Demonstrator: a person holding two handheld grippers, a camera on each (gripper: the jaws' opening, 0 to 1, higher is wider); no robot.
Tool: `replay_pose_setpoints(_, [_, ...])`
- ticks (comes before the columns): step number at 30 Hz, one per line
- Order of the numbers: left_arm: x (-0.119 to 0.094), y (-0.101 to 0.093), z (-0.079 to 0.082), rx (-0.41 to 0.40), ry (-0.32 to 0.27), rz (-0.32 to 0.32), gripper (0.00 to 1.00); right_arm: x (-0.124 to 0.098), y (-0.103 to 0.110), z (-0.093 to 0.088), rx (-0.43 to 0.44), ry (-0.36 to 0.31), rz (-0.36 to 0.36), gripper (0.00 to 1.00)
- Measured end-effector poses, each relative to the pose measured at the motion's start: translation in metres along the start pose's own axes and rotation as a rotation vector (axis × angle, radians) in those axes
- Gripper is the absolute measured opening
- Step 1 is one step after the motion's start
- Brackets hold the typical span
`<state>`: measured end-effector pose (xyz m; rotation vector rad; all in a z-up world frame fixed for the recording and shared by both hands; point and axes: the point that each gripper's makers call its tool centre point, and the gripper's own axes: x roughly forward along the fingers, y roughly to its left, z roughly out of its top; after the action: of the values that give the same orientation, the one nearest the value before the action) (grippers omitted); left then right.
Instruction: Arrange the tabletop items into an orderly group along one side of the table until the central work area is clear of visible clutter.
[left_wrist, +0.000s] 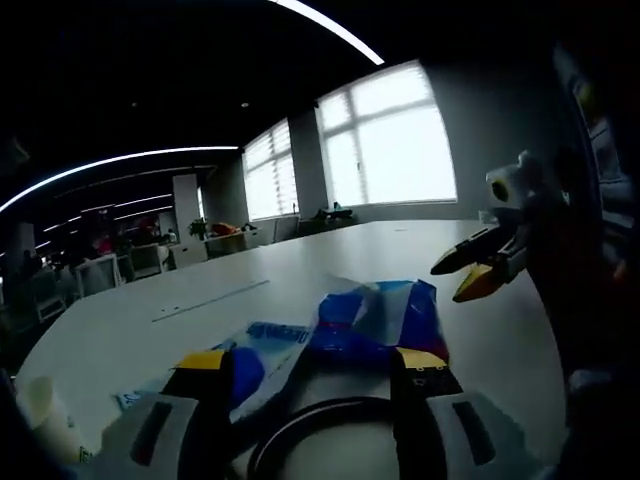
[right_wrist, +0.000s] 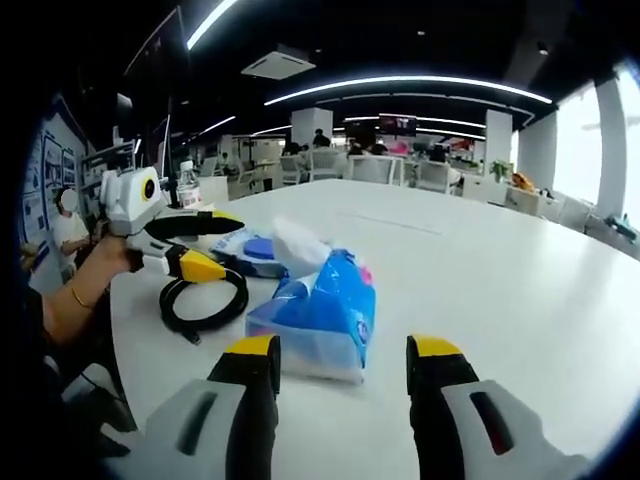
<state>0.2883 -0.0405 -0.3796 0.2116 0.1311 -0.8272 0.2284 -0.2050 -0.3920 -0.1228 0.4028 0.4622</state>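
A blue tissue pack (right_wrist: 325, 310) with a white tissue sticking out lies on the white table (right_wrist: 480, 270), just beyond my open right gripper (right_wrist: 340, 375). Left of it are a coiled black cable (right_wrist: 205, 300) and a blue-and-white wipes packet (right_wrist: 250, 248). My left gripper (right_wrist: 230, 245), held by a hand, hovers over the cable with its jaws apart. In the left gripper view, the left gripper (left_wrist: 315, 385) is open over the cable (left_wrist: 310, 430), with the tissue pack (left_wrist: 380, 320) and wipes packet (left_wrist: 265, 345) just ahead. The right gripper (left_wrist: 447, 283) comes in from the right.
A clear bottle (right_wrist: 187, 185) stands near the table's far left edge. A pale cup-like thing (left_wrist: 35, 410) sits at the near left edge. Desks, chairs and people fill the office behind; large windows (left_wrist: 395, 140) are bright.
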Motion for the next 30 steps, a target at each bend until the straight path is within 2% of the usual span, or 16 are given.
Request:
replay_pose_setpoints(7, [0.01,0.002,-0.001,-0.003,0.009,-0.006,0.62,0.002,-0.001,0.002,0.0,0.001,0.0,0.48])
replay_pose_setpoints(11, [0.018,0.002,-0.004,0.013,0.036,-0.015,0.59,0.005,-0.002,0.0,-0.014,0.012,0.001,0.46])
replay_pose_setpoints(17, [0.031,0.001,-0.002,-0.001,0.036,-0.037,0.59,0.008,-0.003,-0.001,-0.019,0.014,0.003,0.45])
replay_pose_setpoints(23, [0.044,-0.001,-0.003,0.026,0.07,-0.051,0.58,0.011,-0.004,-0.003,-0.021,0.019,0.003,0.44])
replay_pose_setpoints(30, [0.05,-0.001,-0.006,0.026,0.075,-0.06,0.56,0.013,-0.004,-0.004,-0.029,0.02,0.008,0.43])
